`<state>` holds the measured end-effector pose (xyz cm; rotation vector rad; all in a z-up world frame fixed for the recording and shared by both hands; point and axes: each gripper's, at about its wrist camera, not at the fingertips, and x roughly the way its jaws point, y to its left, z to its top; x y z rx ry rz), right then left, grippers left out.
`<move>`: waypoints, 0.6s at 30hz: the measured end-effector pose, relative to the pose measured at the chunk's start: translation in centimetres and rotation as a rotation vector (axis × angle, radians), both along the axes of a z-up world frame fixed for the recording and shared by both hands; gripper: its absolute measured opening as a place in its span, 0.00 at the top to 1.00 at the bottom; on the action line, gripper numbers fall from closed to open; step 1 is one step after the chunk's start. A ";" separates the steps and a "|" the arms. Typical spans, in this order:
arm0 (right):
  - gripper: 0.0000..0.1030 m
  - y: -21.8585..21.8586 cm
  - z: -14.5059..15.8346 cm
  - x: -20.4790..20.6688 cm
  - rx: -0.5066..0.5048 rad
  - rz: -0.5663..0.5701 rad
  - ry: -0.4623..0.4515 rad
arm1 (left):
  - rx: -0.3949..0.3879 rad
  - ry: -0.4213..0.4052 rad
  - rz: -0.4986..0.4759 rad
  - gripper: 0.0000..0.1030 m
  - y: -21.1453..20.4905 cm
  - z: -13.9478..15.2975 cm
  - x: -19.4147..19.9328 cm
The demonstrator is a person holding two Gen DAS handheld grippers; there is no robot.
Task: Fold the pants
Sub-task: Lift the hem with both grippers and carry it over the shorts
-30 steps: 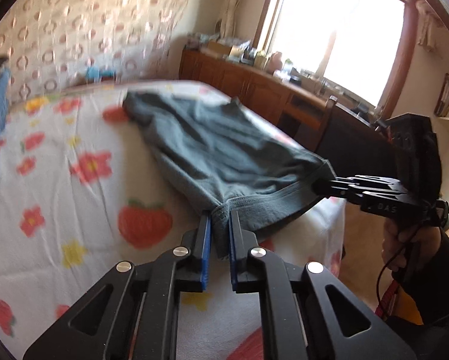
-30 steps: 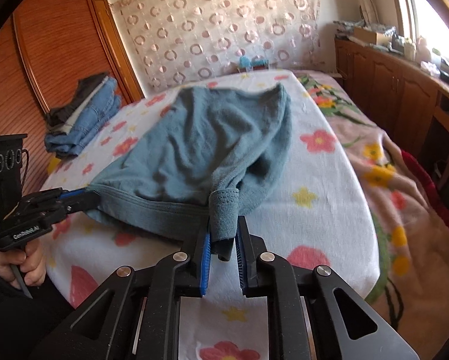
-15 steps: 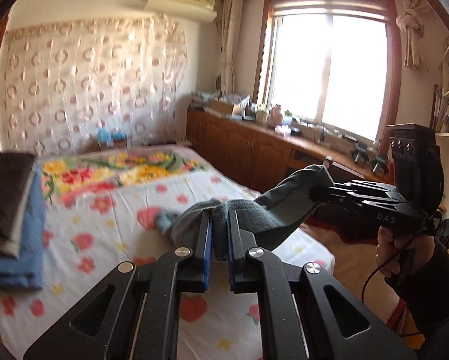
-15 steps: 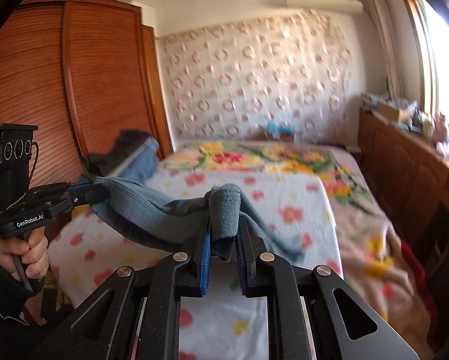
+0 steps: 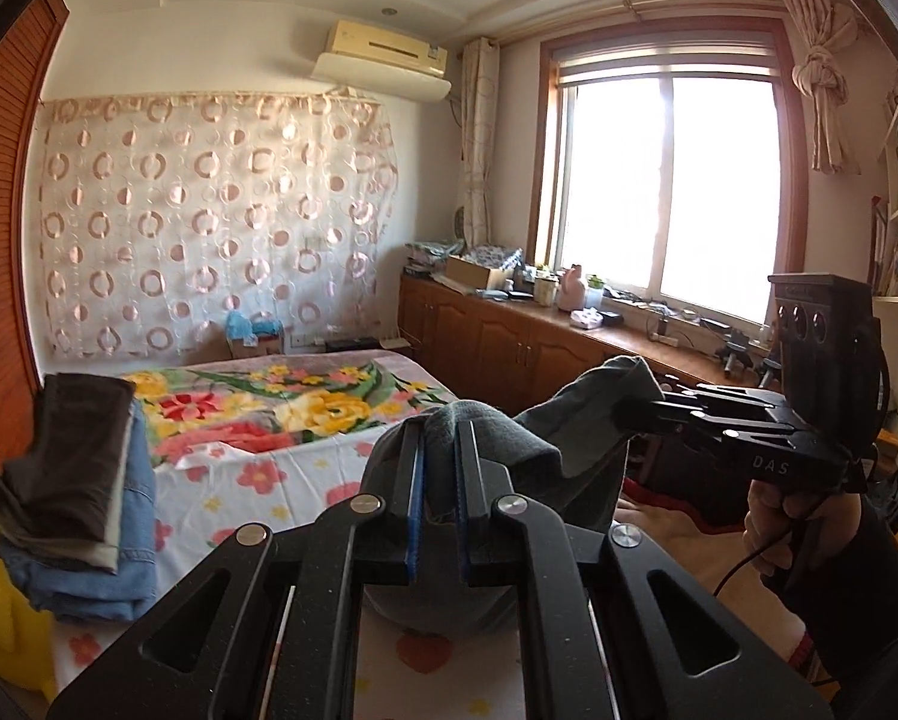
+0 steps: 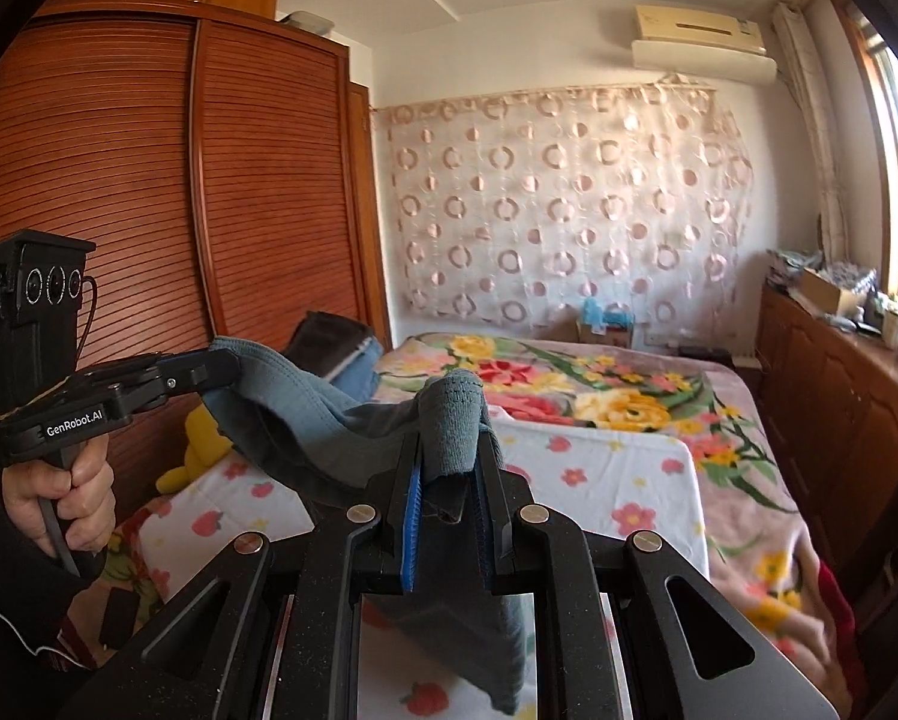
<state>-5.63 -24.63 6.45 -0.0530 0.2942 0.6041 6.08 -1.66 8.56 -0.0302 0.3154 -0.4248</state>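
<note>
Left claw [image 5: 437, 456]: clenched on waistband of grey-blue knit pants [image 6: 305, 414].
Right claw [image 6: 449, 450]: clenched on waistband's other corner.
Advice: hold both corners level and taut; lower evenly onto flowered bed [image 6: 598, 468].

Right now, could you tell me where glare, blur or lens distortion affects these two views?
Left wrist view: the window is blown out white, and straight edges bow near the frame rim. Right wrist view: glare only at the right edge, the wardrobe curves with the fisheye, and the bed smears at lower right.

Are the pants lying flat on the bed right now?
No, the pants hang in the air between the left gripper and right gripper.
</note>
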 end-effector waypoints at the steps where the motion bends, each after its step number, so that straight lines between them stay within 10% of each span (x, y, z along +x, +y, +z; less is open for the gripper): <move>1: 0.86 0.1 0.0 0.5 -0.003 0.008 -0.002 | 0.004 0.000 0.007 0.91 0.2 -0.1 0.2; 18: 0.86 3.2 -6.8 17.7 -0.091 0.049 0.226 | 0.023 0.232 0.088 0.91 2.9 -8.9 12.2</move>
